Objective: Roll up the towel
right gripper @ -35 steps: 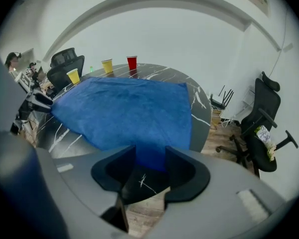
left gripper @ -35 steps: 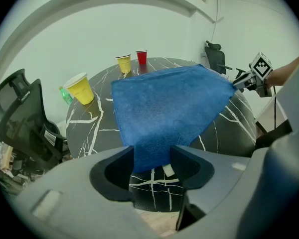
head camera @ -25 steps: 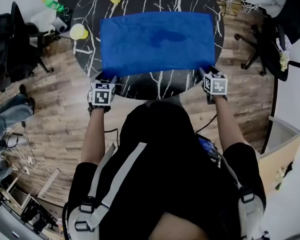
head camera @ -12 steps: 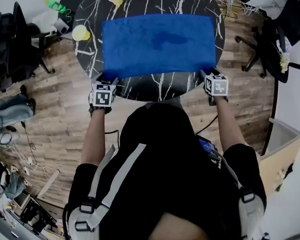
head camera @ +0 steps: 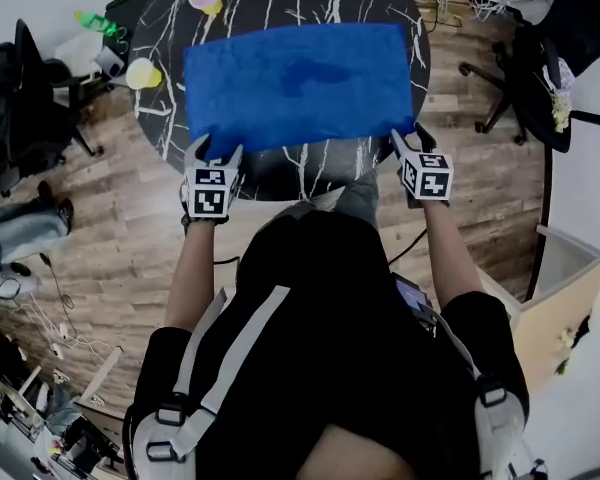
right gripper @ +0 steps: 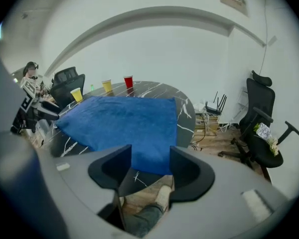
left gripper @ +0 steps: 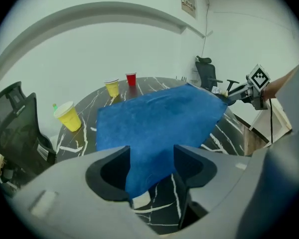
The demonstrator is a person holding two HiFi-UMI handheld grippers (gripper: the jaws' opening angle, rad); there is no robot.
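Head view first: blue towel (head camera: 298, 86) lies spread flat on the round black marble table (head camera: 310, 173), and its near edge runs close to the table's near rim. I see my left gripper (head camera: 218, 153) at the towel's near left corner and my right gripper (head camera: 408, 140) at the near right corner. Both point at the cloth. A yellow cup (head camera: 143, 72) stands on the table just left of the towel, clear of it.

Left gripper view: jaws stand apart and have just been opening. The towel (left gripper: 154, 123) corner sits in the gap between them, and I see no pad pressing on it, so this claw is released. The yellow cup (left gripper: 69, 116) is off to the left and a red cup (left gripper: 131, 79) stands at the far rim.

Right gripper view: jaws also apart, just been opening, released. The towel (right gripper: 124, 123) corner shows just past the tips and neither pad is on it. Below the gap I see bare table edge, wood floor and a shoe (right gripper: 162, 198). An office chair (right gripper: 259, 118) stands on the right, well apart from the table.
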